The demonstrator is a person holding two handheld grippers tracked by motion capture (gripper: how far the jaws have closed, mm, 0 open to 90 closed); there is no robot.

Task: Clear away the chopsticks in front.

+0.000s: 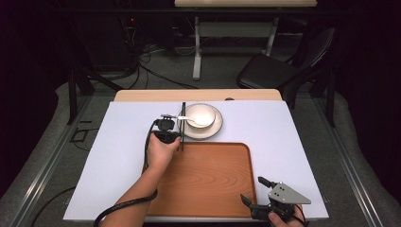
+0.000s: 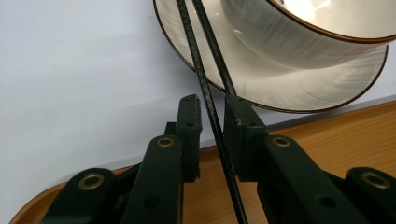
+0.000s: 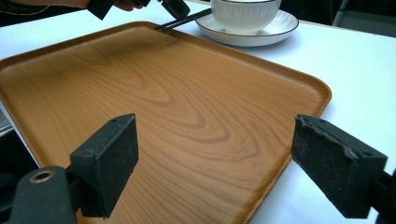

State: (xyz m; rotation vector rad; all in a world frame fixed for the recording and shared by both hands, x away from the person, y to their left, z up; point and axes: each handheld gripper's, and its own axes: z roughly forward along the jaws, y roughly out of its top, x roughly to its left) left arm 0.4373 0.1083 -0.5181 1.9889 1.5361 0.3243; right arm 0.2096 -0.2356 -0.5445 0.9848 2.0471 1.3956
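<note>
Two black chopsticks [image 1: 182, 127] lie with their far ends on the rim of a white plate [image 1: 215, 128] and their near ends over the wooden tray [image 1: 208, 182]. My left gripper [image 1: 171, 118] straddles them. In the left gripper view its jaws [image 2: 212, 107] stand close around the chopsticks [image 2: 208, 100], with thin gaps still showing beside the pads. A white bowl [image 1: 201, 113] holding a white spoon [image 1: 189, 118] sits on the plate. My right gripper [image 1: 252, 189] hovers open over the tray's near right corner, nothing between its pads [image 3: 334, 163].
The pale mat [image 1: 118, 161] covers the table around the tray. The plate [image 2: 280, 88] sits just beyond the tray's far edge [image 2: 327, 121]. A dark chair [image 1: 279, 71] and a table frame stand on the floor beyond the table.
</note>
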